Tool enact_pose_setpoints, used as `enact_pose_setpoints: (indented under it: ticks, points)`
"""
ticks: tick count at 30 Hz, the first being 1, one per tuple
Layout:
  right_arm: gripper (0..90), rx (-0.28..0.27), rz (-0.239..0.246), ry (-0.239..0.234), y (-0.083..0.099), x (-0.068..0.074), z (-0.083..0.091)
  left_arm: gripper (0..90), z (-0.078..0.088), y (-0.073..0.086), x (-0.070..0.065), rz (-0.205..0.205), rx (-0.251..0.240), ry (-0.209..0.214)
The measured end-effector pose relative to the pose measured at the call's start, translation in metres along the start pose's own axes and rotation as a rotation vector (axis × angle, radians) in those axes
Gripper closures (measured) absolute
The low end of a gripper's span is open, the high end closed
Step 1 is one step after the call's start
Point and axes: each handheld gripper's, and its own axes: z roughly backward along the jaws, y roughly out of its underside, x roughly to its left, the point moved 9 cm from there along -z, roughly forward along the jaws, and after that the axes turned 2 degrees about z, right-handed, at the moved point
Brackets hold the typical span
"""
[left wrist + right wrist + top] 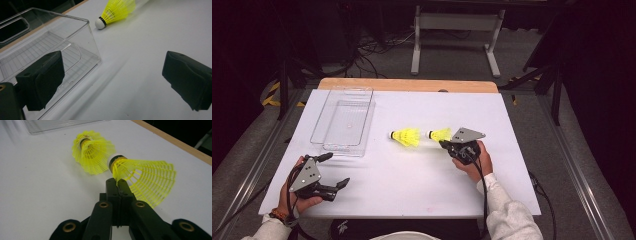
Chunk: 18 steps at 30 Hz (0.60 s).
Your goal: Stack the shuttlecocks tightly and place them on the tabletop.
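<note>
A: We have the near shuttlecock (145, 176) pinched by the edge of its yellow skirt, close behind the cork. The right gripper (119, 181) has its jaws fully together on that thin mesh. It lies on the white table (412, 175), right of centre, cork pointing left toward the second shuttlecock (406, 137).

B: And the second one sits just beside it, almost nose to tail. In the right gripper view the held one's cork nearly meets the other's skirt; we cannot tell if they touch.

A: So, as we judge it, we lift straight up first, before we carry anything sideways, or we drag the neighbour along.

B: Agreed. The grip is only on a sliver of skirt, so we move gently; a jerk could let the mesh slip out or bend.

A: The likely goal is the clear bin (343, 122), well apart at the table's left rear. We should carry high enough to pass its wall.

B: The right hand (477, 162) lies low, wrist near the table, gripper pointing away and left along the shuttlecock's axis, nearly level.

A: The left gripper (332, 170) rests near the front left corner, jaws spread wide with nothing between them, aimed toward the bin's near corner.

B: It holds back, close to the bin, free to steady it.
</note>
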Motion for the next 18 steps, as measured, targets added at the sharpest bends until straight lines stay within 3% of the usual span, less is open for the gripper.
enact_pose_setpoints:
  ticks: [18]
  points:
    - [90.0, 0.030, 0.022, -0.038, -0.005, 0.010, -0.025, 5.1, 0.001, 0.000, -0.001, 0.005, -0.006, 0.007]
